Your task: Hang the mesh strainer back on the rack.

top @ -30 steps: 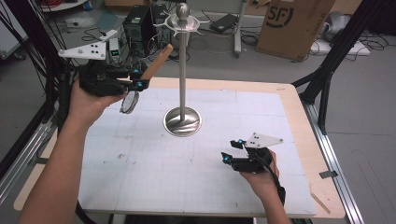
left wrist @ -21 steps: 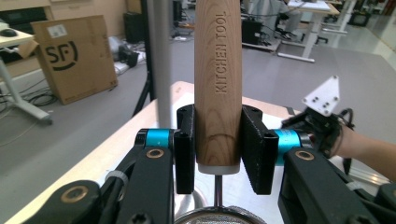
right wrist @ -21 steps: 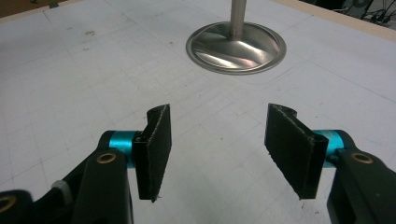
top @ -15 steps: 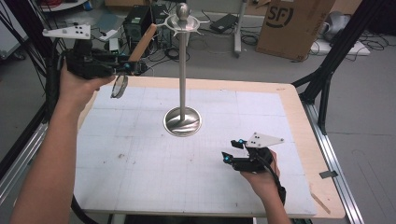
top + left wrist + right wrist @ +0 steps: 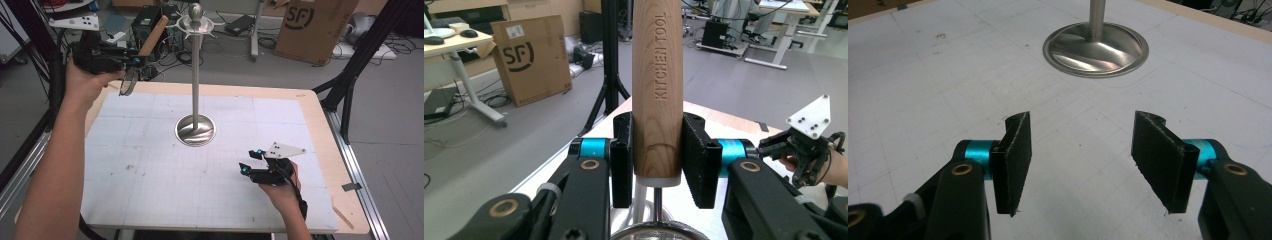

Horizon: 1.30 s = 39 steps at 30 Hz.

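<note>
Nearest the person, the right gripper (image 5: pixel 252 162) sits low over the white table mat (image 5: pixel 150 190), jaws spread with nothing between them, pointing at the shiny round base (image 5: pixel 1095 47) of the metal stand (image 5: pixel 195 75). That stand rises from mid-table to a ring of hooks under a knob. Further back at the left edge, the left gripper (image 5: pixel 131 61) is held up high, pinching the wooden handle (image 5: pixel 657 90) of a kitchen tool, its metal end (image 5: pixel 128 82) hanging below. Beyond the table: a cardboard box (image 5: pixel 312 27), cables, electronics.
</note>
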{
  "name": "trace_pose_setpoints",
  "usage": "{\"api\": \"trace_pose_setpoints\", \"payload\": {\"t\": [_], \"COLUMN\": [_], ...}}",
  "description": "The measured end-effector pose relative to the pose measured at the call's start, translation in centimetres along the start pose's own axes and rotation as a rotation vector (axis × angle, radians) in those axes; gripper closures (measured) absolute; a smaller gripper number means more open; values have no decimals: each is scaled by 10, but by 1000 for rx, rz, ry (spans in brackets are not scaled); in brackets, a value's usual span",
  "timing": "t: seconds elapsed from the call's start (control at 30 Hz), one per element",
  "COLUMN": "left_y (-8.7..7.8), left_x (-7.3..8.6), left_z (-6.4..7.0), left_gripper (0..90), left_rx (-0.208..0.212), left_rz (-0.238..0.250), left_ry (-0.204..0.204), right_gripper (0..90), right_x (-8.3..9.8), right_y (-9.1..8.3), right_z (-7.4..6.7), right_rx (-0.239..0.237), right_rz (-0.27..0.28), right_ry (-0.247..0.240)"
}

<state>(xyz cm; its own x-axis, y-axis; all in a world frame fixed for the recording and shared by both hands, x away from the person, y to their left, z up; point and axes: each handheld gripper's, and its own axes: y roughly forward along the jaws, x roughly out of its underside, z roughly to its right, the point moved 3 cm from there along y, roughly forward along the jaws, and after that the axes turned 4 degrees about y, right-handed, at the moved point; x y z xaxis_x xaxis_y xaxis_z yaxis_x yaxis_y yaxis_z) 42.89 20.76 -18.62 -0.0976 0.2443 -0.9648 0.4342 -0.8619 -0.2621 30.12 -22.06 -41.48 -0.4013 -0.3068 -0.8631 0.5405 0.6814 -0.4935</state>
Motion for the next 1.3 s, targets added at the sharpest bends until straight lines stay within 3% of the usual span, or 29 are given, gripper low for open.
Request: {"api": "trace_pose_setpoints", "payload": {"t": [0.23,0.77,1.3], "left_y": [-2,22,48], "left_x": [2,2,10], "left_z": [-5,10,13], "left_gripper": [686,686,685], "left_rx": [-13,21,62], "left_rz": [-4,-31,-113], "left_ry": [-12,17,21], "right_gripper": [405,405,405], "right_x": [1,1,1], "right_y": [-1,-1,-1], "right_z": [0,-1,-2], "right_rx": [0,2,0], "right_rz": [-2,0,-1], "right_ry": [1,0,-3]}}
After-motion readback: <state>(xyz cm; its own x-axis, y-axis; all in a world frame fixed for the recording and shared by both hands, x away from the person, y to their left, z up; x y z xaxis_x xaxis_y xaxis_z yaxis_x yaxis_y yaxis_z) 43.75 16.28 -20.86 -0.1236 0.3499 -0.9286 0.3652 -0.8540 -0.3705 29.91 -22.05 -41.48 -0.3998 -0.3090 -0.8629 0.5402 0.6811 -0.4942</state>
